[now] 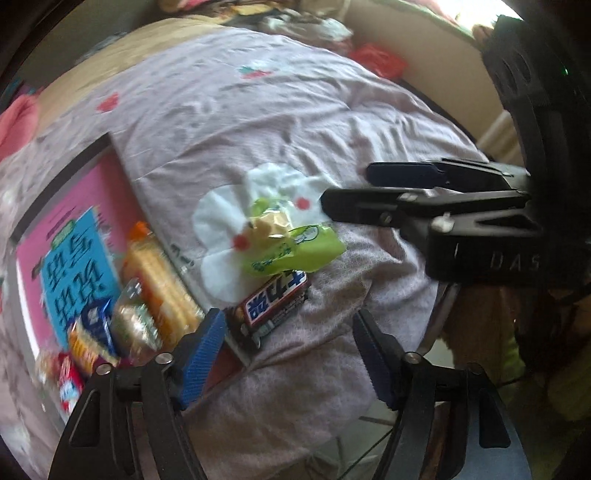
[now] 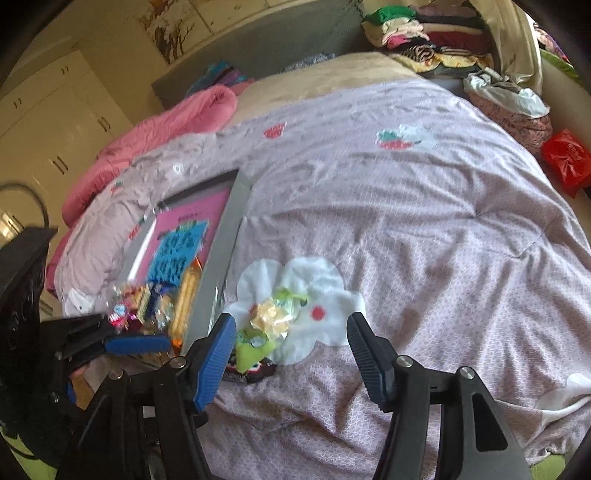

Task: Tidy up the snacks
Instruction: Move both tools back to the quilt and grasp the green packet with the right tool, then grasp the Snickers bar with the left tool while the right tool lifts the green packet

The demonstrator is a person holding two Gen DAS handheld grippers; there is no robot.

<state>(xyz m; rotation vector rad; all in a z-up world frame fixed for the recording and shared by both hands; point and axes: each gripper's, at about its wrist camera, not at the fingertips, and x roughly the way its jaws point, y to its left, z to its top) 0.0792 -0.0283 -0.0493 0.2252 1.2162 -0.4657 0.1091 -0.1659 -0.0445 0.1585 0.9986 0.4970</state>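
Bedspread: I see a mauve quilt (image 2: 424, 229) with a white cloud patch (image 2: 325, 291) and strawberry prints.
Blanket: a pink roll (image 2: 159, 125) lies along the far left edge of the bed.
Clothes: a folded pile (image 2: 424, 33) is stacked at the far right corner.
Red bag: it (image 2: 567, 160) sits off the quilt's right side.
Wardrobe: cream doors (image 2: 55, 122) stand behind, on my left.

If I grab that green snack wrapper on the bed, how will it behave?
The green wrapper looks crumpled and torn open, so it will probably flop and crush. It seems light. It rests partly on the chocolate bar, which may shift.
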